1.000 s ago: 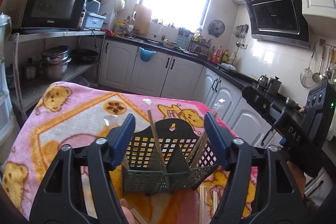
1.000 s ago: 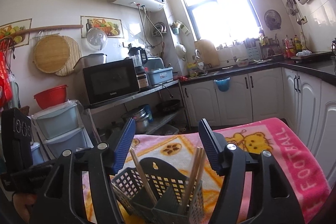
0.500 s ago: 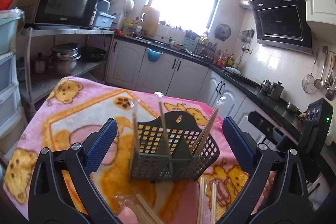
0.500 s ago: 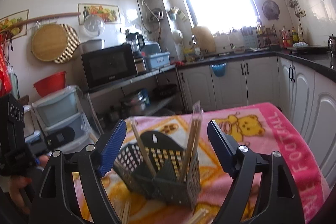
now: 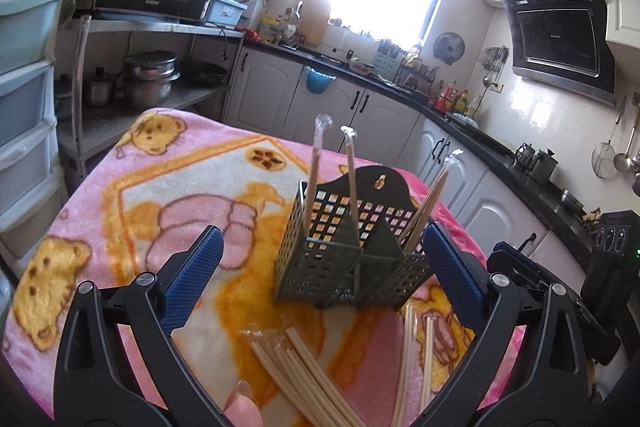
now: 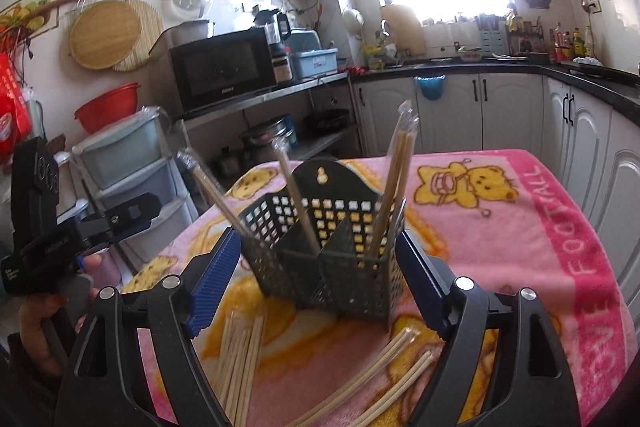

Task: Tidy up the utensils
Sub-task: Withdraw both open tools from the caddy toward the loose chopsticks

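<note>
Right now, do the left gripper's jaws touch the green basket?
Apart. The left wrist view shows pink blanket between the left gripper and the green basket.

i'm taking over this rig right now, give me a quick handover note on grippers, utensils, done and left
Left gripper: open, holding nothing.
Right gripper: open, holding nothing.
Dark green perforated plastic utensil caddy stands upright on the pink bear-print blanket.
Done: several wrapped wooden chopsticks stand in its compartments.
Left: a loose bundle of bare wooden chopsticks and a few wrapped ones lie on the blanket in front of the caddy.
</note>
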